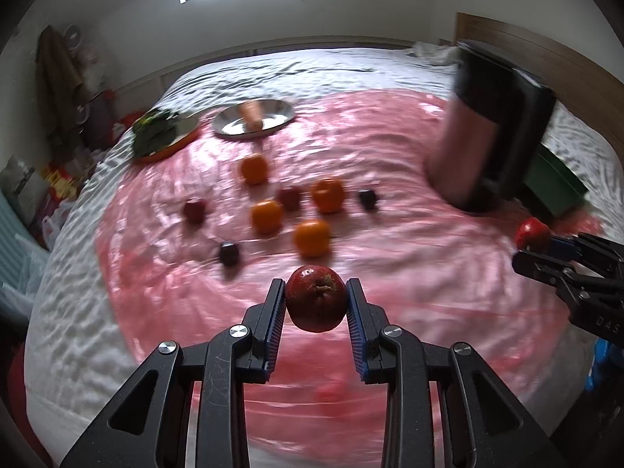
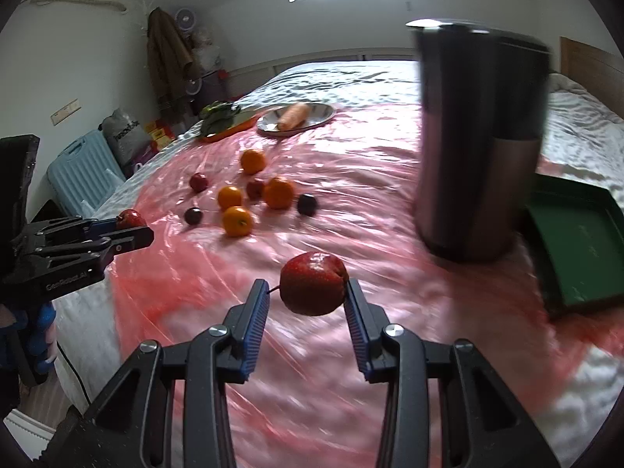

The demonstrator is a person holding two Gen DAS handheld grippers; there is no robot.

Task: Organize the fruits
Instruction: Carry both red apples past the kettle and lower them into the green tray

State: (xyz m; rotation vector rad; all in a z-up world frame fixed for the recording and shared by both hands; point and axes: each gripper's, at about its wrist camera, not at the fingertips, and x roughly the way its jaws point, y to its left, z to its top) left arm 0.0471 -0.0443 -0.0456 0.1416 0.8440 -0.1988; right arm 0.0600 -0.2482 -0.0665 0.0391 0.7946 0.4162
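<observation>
My left gripper [image 1: 315,288] is shut on a red apple [image 1: 316,300], held off the pink plastic sheet [image 1: 390,156] that covers the bed. My right gripper [image 2: 306,286] is shut on a second red apple [image 2: 314,282], pinched end to end with its stem against the left pad. Each gripper also shows in the other view: the right gripper [image 1: 534,249] with its apple [image 1: 531,232], and the left gripper [image 2: 136,232] with its apple [image 2: 130,218]. Several oranges [image 1: 267,216], two dark plums [image 1: 229,253] and two small red fruits [image 1: 194,210] lie loose on the sheet beyond.
A tall steel tumbler [image 2: 479,136] stands on the right, with a green tray [image 2: 577,241] next to it. At the far end are a steel plate [image 1: 273,115] bearing a carrot [image 1: 253,115] and an orange plate with greens [image 1: 163,136]. A suitcase [image 2: 82,167] and bags stand beside the bed.
</observation>
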